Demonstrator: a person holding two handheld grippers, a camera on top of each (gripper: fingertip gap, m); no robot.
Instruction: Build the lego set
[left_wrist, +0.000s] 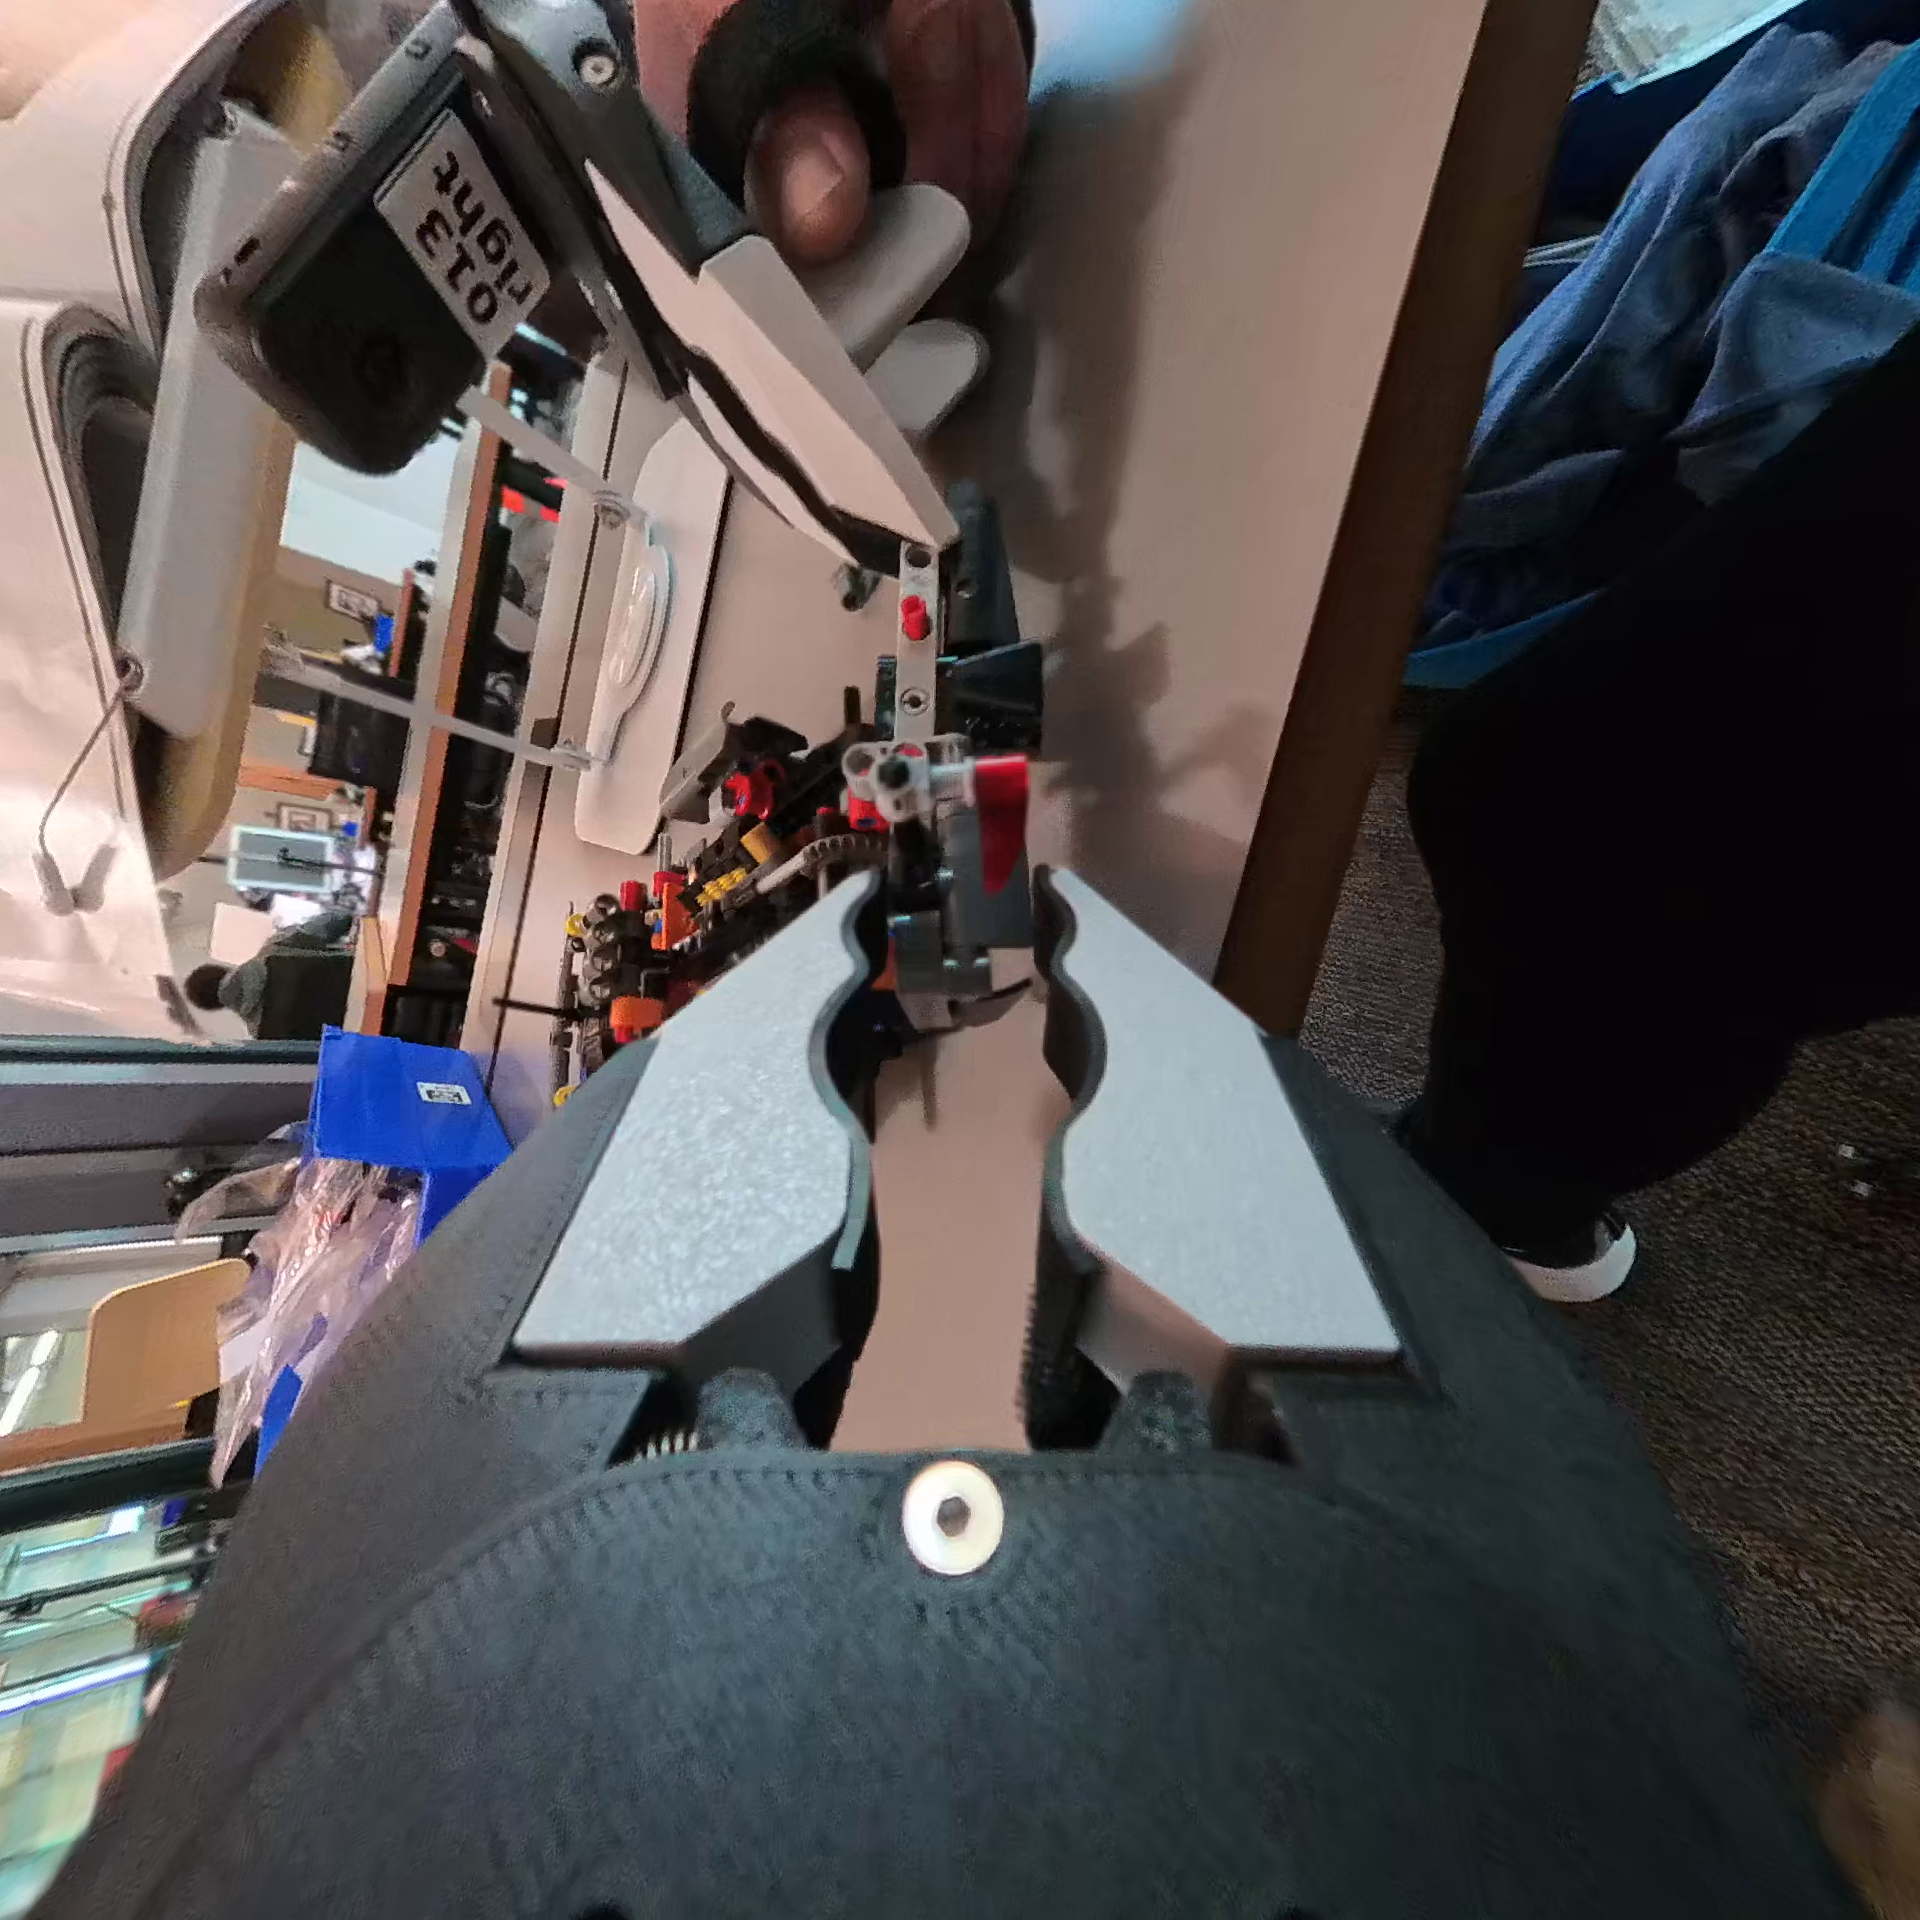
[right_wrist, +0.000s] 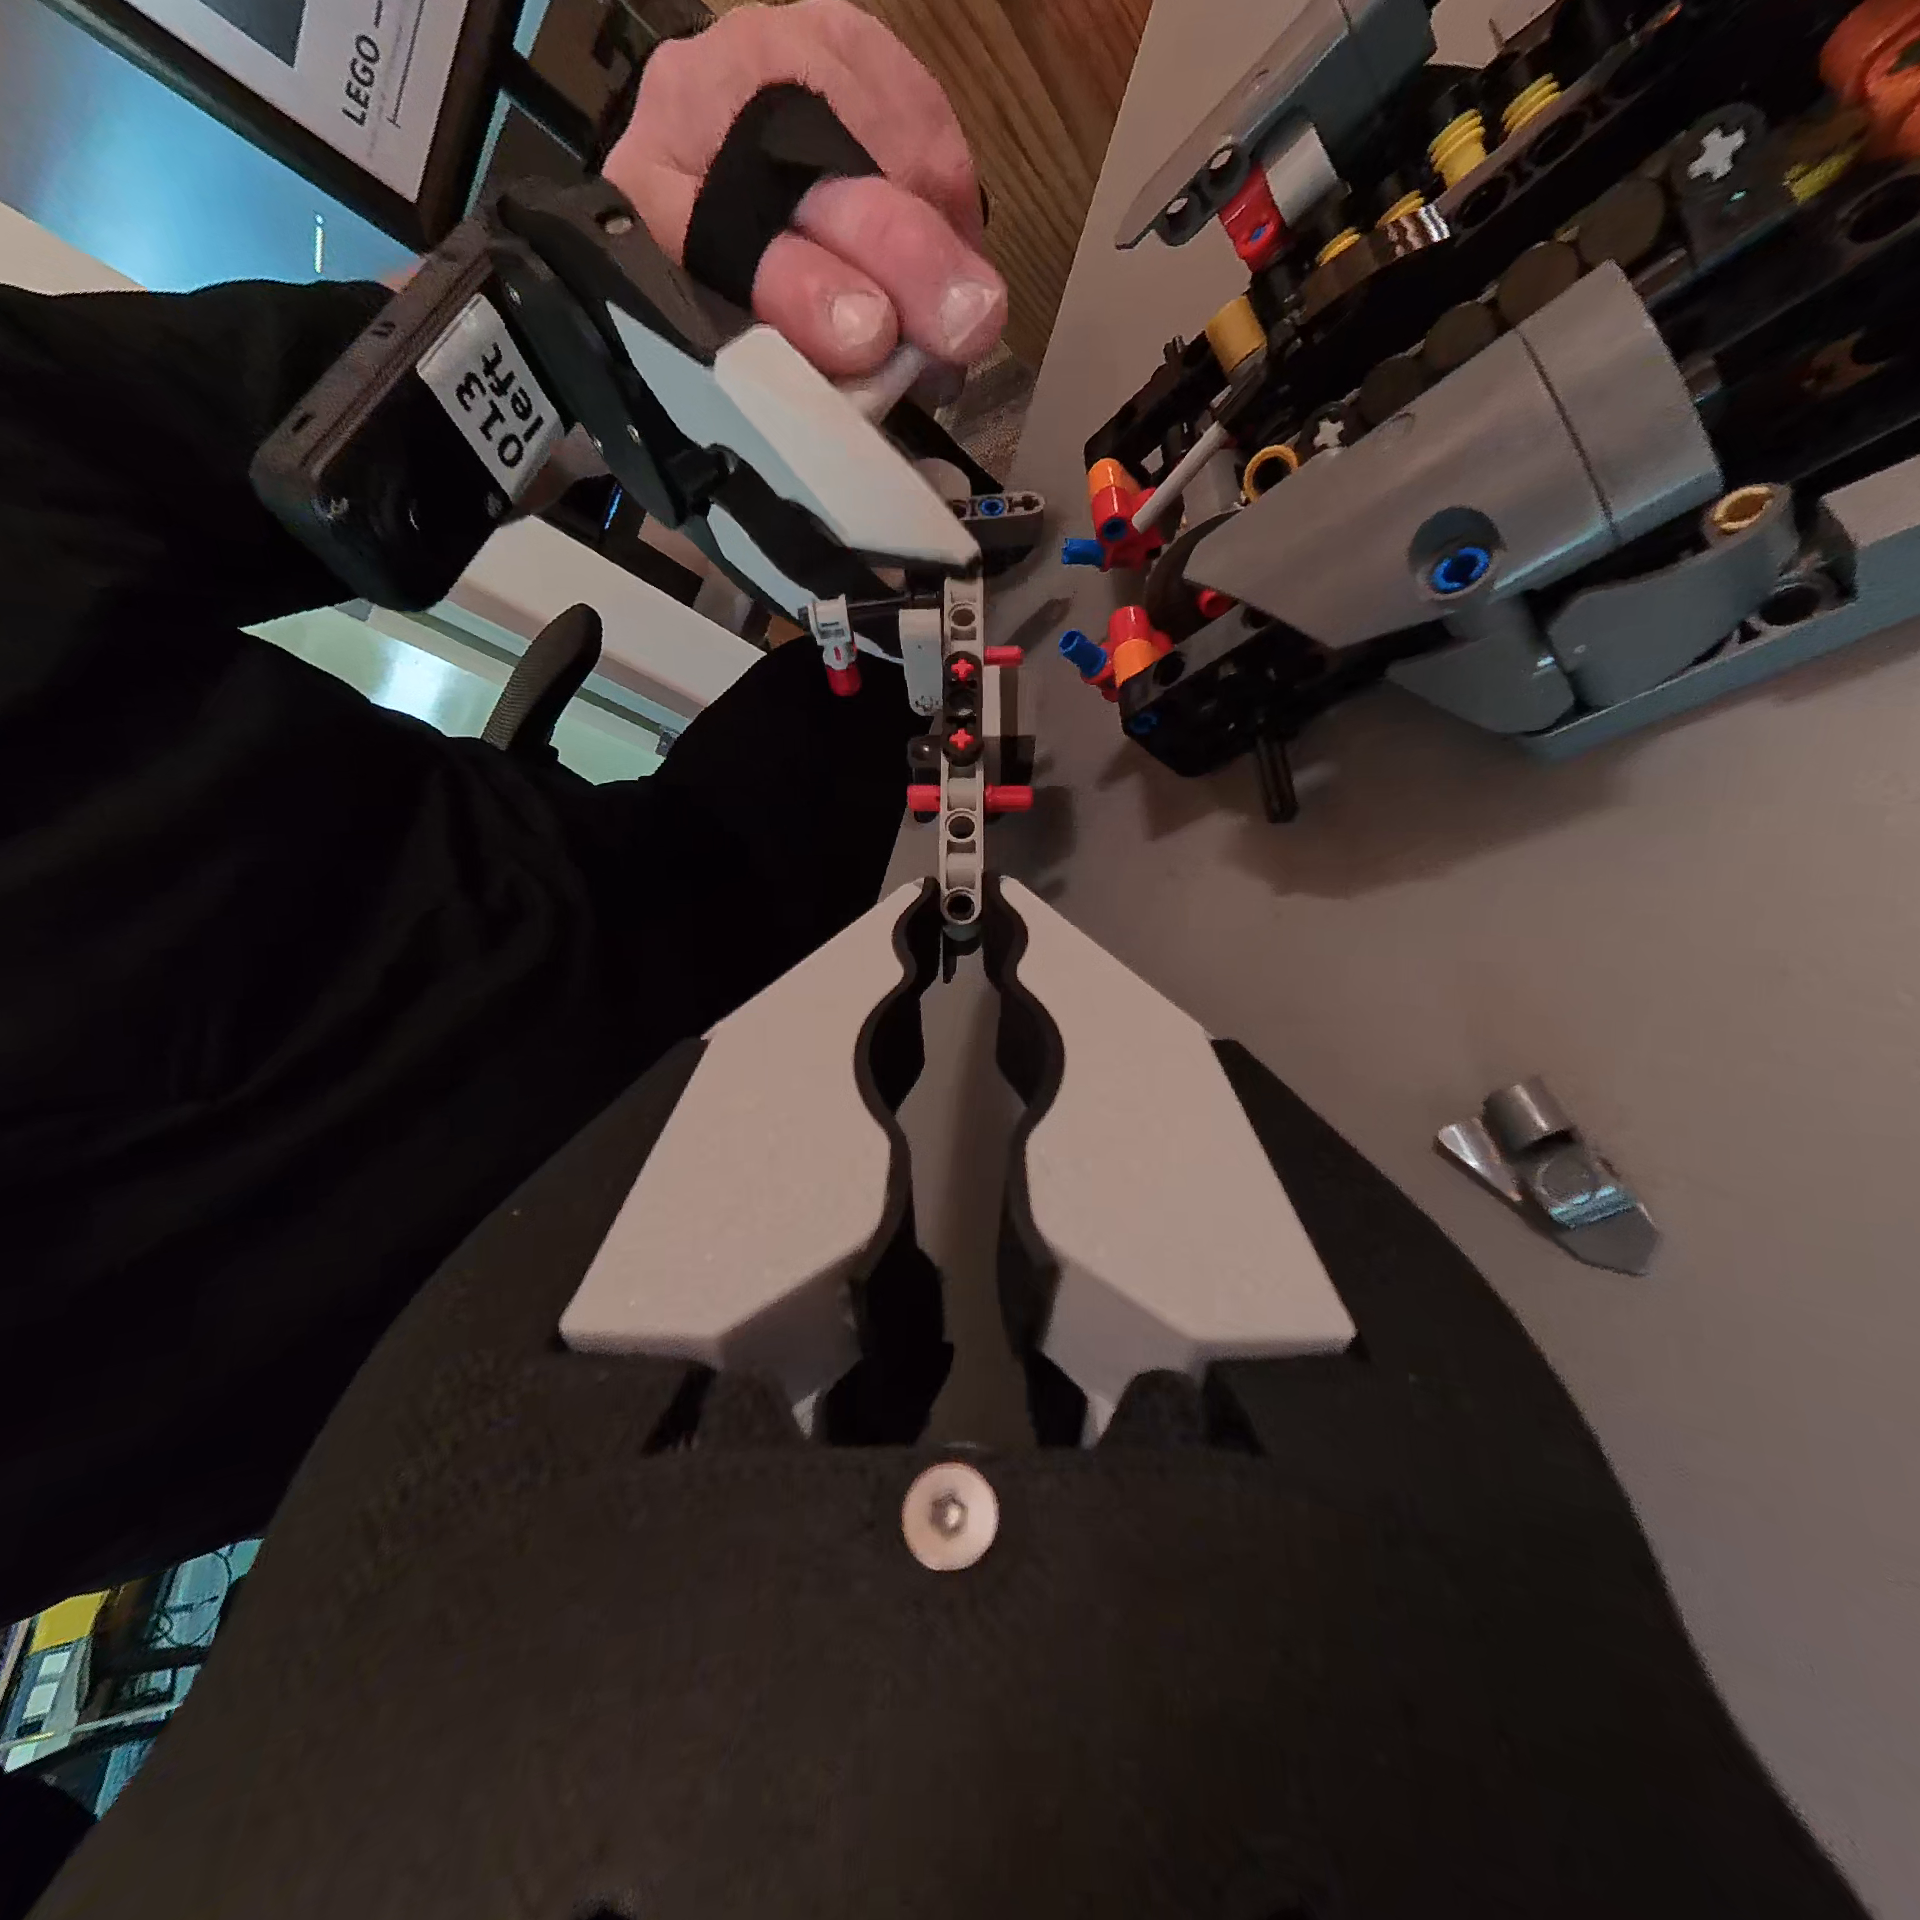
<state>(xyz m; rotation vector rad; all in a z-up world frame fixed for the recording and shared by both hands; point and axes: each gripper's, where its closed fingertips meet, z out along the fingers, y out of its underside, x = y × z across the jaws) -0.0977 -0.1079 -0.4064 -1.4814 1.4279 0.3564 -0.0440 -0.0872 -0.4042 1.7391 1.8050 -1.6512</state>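
Note:
A small Lego sub-assembly, a light grey beam (right_wrist: 961, 831) with red pins and black connectors, is held in the air between both grippers above the table. My right gripper (right_wrist: 963, 906) is shut on the beam's near end. My left gripper (left_wrist: 956, 885) is shut on the other end, on a dark grey and red part (left_wrist: 987, 883) of the same assembly. In the right wrist view the left gripper (right_wrist: 961, 566) pinches the beam's far end. In the left wrist view the right gripper (left_wrist: 932, 540) holds the beam (left_wrist: 914, 665) from above.
The large, partly built Lego model (right_wrist: 1507, 468) lies on the grey table (right_wrist: 1455, 987) to the right; it also shows in the left wrist view (left_wrist: 727, 883). A loose grey piece (right_wrist: 1548, 1174) lies nearer. A blue bin (left_wrist: 405, 1112) and plastic bags (left_wrist: 301, 1226) sit beyond. The left gripper's tips are roughly 7 cm from the right gripper's. My right gripper's tips are some 9 cm from the loose grey piece (right_wrist: 1548, 1174).

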